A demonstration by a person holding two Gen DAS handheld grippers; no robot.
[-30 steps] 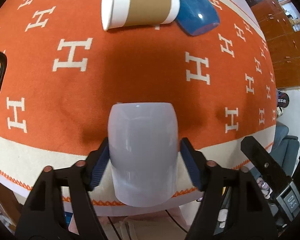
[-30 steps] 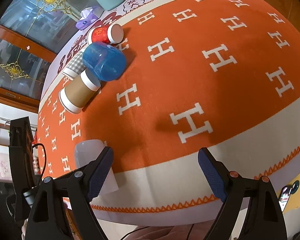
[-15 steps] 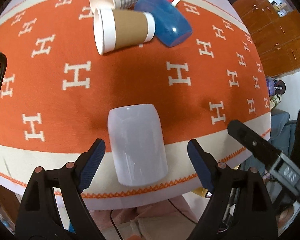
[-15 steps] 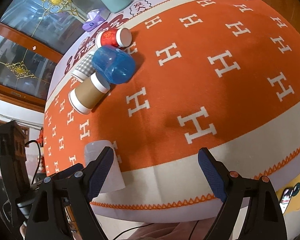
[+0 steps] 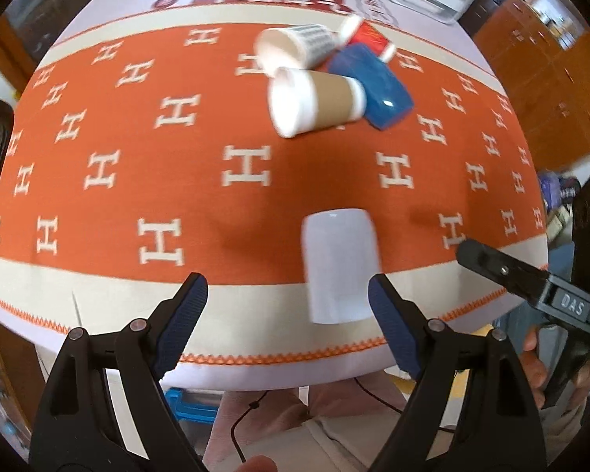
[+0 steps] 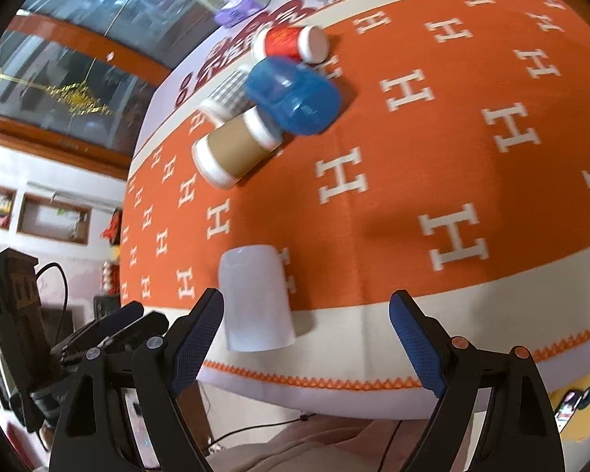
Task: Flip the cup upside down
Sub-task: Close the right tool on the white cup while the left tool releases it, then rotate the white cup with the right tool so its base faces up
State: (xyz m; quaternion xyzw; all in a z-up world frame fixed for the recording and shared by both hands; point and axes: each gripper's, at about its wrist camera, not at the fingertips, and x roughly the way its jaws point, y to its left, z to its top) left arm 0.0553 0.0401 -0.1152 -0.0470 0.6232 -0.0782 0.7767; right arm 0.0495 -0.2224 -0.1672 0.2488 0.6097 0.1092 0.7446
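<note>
Near front edge of orange H-patterned tablecloth [image 5: 110, 204], white cup [image 5: 340, 265] stands inverted, free; left gripper [image 5: 287, 320] spread wide, empty. Right wrist view: right gripper [image 6: 305, 338] spread, empty; cup [image 6: 255, 299] just beside its left finger.

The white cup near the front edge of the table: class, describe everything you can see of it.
The white cup is plain, smooth and slightly glossy, perhaps ceramic or plastic, with no handle or print visible. It stands alone with its closed, rounded end up and wide end down on the orange cloth, straddling its cream border near the table edge. Nothing grips it: both grippers are open and clear of it.
</note>
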